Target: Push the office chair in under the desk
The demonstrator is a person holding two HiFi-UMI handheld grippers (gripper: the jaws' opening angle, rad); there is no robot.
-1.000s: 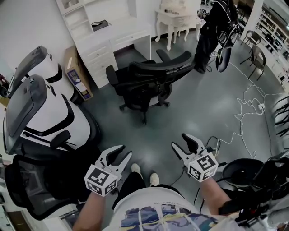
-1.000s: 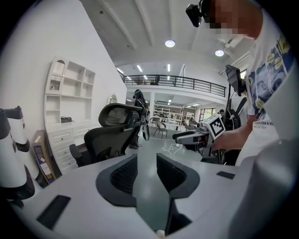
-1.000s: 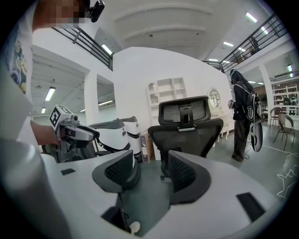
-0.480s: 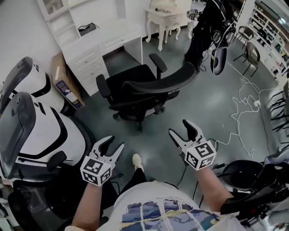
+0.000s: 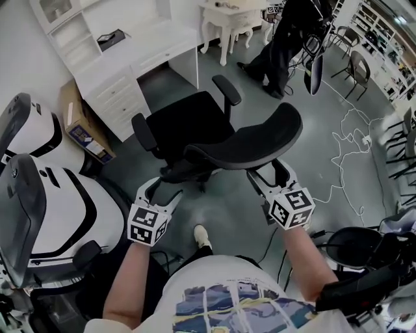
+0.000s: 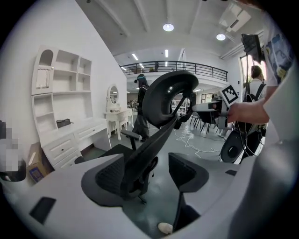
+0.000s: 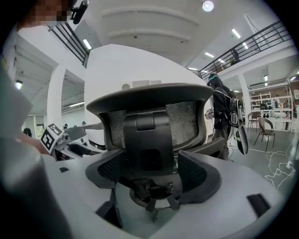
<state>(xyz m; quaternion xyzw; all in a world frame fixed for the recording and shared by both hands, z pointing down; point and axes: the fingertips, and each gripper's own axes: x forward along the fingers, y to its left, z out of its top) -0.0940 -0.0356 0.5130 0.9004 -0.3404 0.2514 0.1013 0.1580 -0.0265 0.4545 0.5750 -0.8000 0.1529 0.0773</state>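
The black mesh office chair stands on the grey floor with its seat facing the white desk at the upper left. Its backrest is turned to me. My left gripper is at the backrest's lower left end. In the left gripper view the back shows edge-on in the gap, with neither pad pressing on it. My right gripper reaches under the backrest's near edge. Its jaws stand either side of the rear spine. Both grippers' jaws have just been opening.
Two big white-and-black chairs crowd the left side. A cardboard box leans by the desk drawers. A person in dark clothes stands beyond, near a white dressing table. White cable trails on the right. A black round base lies near my right arm.
Both grippers have come forward to the chair, which now fills the middle of the view, its backrest over the right gripper's tips. Both pairs of jaws stand wider.
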